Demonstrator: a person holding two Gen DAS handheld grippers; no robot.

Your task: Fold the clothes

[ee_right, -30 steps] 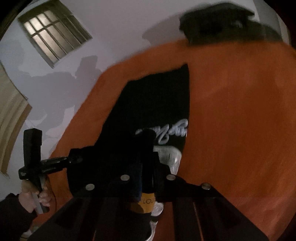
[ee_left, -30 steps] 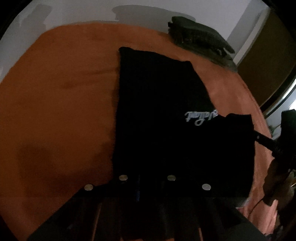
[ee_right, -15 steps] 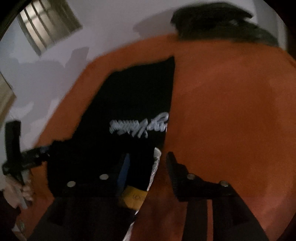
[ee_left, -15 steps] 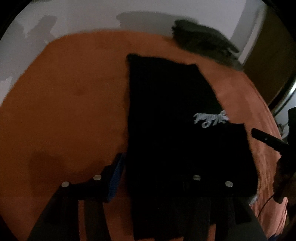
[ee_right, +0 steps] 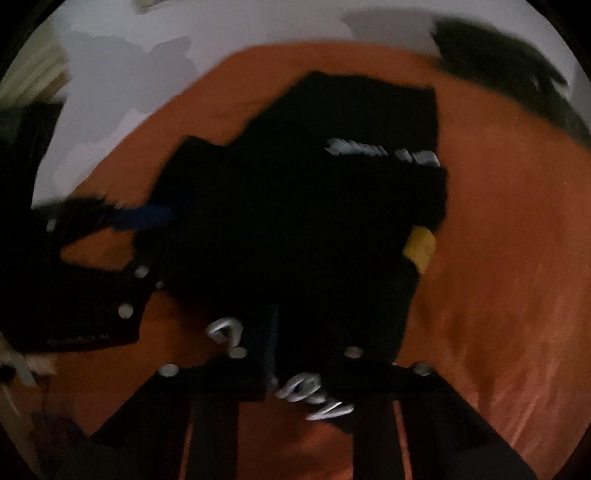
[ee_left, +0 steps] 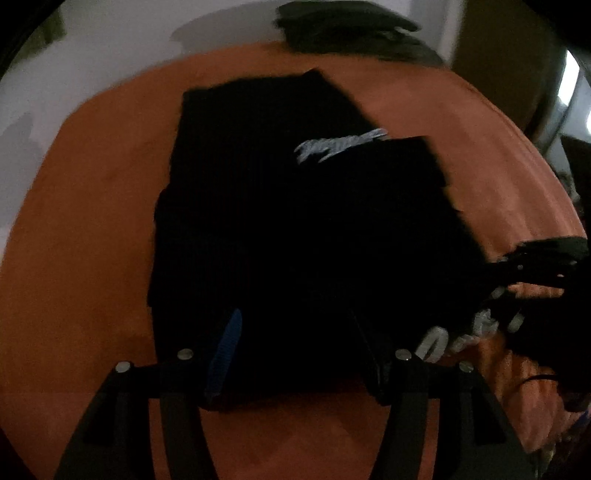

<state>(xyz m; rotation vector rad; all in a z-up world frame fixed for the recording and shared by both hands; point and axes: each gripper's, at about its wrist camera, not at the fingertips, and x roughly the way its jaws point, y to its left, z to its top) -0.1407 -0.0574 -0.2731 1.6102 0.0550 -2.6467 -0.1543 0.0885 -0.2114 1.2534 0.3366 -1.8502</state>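
Note:
A black garment [ee_left: 295,221] with white script lettering [ee_left: 340,146] lies folded on an orange cover [ee_left: 92,221]. My left gripper [ee_left: 297,350] hangs over the garment's near edge. Its jaws are opening, the cloth lies between the fingers, and the pads do not press on it. In the right wrist view my right gripper [ee_right: 275,347] is closing on a fold of the black garment [ee_right: 314,203], beside a yellow label [ee_right: 419,247]. The frames are blurred. The right gripper [ee_left: 535,266] also shows at the garment's right edge, and the left gripper [ee_right: 110,236] at its left edge.
A dark pile of clothes [ee_left: 351,29] sits at the far edge of the orange cover by the white wall; it appears again as the pile [ee_right: 498,48] at top right. Bare orange cover [ee_right: 517,258] lies on both sides of the garment.
My left gripper let go of the garment's near edge and opened wide. My right gripper opened, then closed again on the cloth. Both grippers shifted across the cover and rolled.

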